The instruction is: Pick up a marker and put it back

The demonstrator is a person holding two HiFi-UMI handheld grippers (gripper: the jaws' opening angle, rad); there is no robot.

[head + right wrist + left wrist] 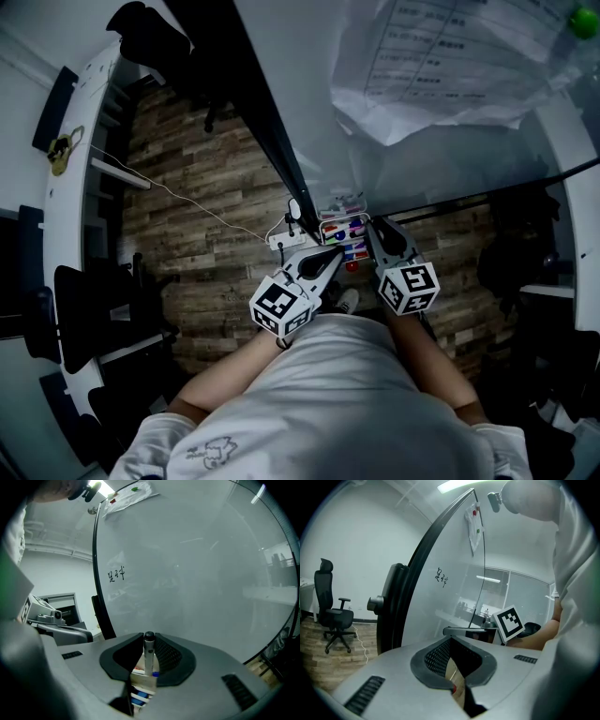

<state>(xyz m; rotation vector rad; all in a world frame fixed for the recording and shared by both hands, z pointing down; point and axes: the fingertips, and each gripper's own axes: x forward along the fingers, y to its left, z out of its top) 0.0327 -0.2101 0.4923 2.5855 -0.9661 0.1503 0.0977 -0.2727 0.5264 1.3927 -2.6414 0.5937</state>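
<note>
A marker (pixel 149 649) with a black cap stands upright between the jaws of my right gripper (pixel 149 657), which is shut on it. Just under it is the marker box (pixel 142 682) with blue-capped markers. In the head view that box (pixel 343 238) of coloured markers sits at the foot of the whiteboard (pixel 441 173). My right gripper (pixel 378 232) is over its right side. My left gripper (pixel 327 260) points at the box's left end. In the left gripper view my left gripper (pixel 455 670) stands open, and only the box shows through the gap.
Paper sheets (pixel 441 66) and a green magnet (pixel 583 21) hang on the board. Its black frame leg (pixel 272 141) runs down beside the box. A power strip (pixel 286 241) with a white cable lies on the wood floor. An office chair (pixel 332 616) stands at the left.
</note>
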